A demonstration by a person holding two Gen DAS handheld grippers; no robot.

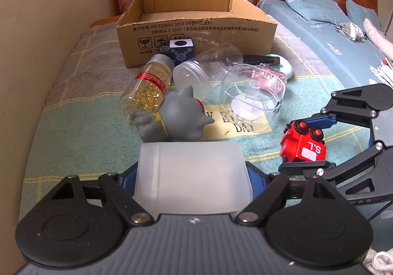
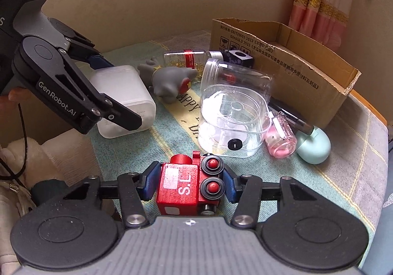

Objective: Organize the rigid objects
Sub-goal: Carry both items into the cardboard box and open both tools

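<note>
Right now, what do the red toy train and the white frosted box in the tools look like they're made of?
Red toy train: probably painted wood, from its glossy coat and blocky body, though moulded plastic is possible. White frosted box: translucent matte plastic, as light glows through its walls and its corners are rounded.

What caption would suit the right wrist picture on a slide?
Right gripper shut on a red toy train, clutter and a cardboard box beyond.

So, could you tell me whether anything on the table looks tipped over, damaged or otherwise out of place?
Yes. The capsule bottle and the clear jar lie on their sides, and the grey toy is toppled too. The cardboard box has a ragged, torn top edge. Nothing appears spilled.
</note>
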